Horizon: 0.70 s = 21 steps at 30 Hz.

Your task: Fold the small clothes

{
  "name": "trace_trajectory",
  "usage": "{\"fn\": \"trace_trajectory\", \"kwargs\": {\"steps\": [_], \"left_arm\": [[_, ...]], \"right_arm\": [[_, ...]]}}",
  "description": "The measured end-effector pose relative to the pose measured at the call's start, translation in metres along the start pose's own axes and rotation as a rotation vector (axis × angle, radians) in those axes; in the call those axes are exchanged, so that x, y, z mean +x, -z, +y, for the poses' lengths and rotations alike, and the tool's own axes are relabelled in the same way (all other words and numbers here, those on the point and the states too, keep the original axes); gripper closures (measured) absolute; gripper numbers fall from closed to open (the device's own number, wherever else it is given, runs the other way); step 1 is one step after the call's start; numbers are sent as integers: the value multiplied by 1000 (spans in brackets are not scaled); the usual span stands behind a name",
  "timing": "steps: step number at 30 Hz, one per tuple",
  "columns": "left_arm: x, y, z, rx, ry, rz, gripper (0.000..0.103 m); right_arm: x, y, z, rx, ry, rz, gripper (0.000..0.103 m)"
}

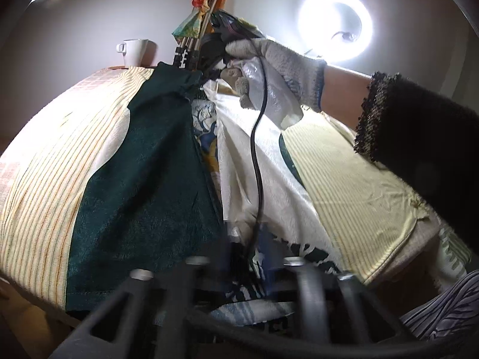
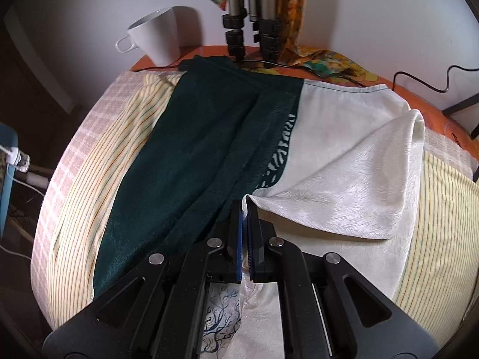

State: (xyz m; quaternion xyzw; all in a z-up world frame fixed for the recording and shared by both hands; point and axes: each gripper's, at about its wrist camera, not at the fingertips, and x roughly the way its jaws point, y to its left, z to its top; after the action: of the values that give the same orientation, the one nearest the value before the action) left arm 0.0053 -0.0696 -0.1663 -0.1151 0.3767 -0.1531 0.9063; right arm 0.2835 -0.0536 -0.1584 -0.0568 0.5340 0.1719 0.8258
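Two tongs are in my views over one garment (image 2: 344, 155), dark green on one half and cream on the other, lying spread on the striped cloth (image 2: 89, 185) that covers the worktop (image 2: 419, 101). My right tongs (image 2: 246, 206) are pressed together, pinching a cream fold near the colour seam. My left tongs (image 1: 239, 257) are blurred; I cannot tell their spread. A white mug (image 2: 155, 34) stands behind.

light: ring lamp (image 1: 335, 24) glaring | blur: left gripper (image 1: 239, 269) smeared | edges: fisheye-bent, dark
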Motion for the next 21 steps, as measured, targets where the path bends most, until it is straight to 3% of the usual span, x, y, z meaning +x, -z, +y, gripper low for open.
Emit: {"fn": "trace_trajectory", "kwargs": {"steps": [2, 4, 5, 9, 15, 21], "left_arm": [[-5, 0, -1, 3, -6, -12, 65], [-9, -1, -3, 20, -7, -12, 53], [-14, -1, -3, 36, -3, -16, 47], [-35, 3, -6, 132, -21, -34, 38], [-55, 11, -6, 293, -92, -31, 38], [-69, 12, 7, 464, -235, -94, 40]], "right_arm": [[-7, 3, 1, -8, -3, 0, 86], [-23, 7, -1, -7, -11, -21, 68], [-35, 9, -3, -8, -2, -43, 65], [-95, 16, -22, 34, -26, -113, 64], [-210, 49, -69, 184, -116, -228, 64], [-295, 139, -91, 222, -148, -308, 64]]}}
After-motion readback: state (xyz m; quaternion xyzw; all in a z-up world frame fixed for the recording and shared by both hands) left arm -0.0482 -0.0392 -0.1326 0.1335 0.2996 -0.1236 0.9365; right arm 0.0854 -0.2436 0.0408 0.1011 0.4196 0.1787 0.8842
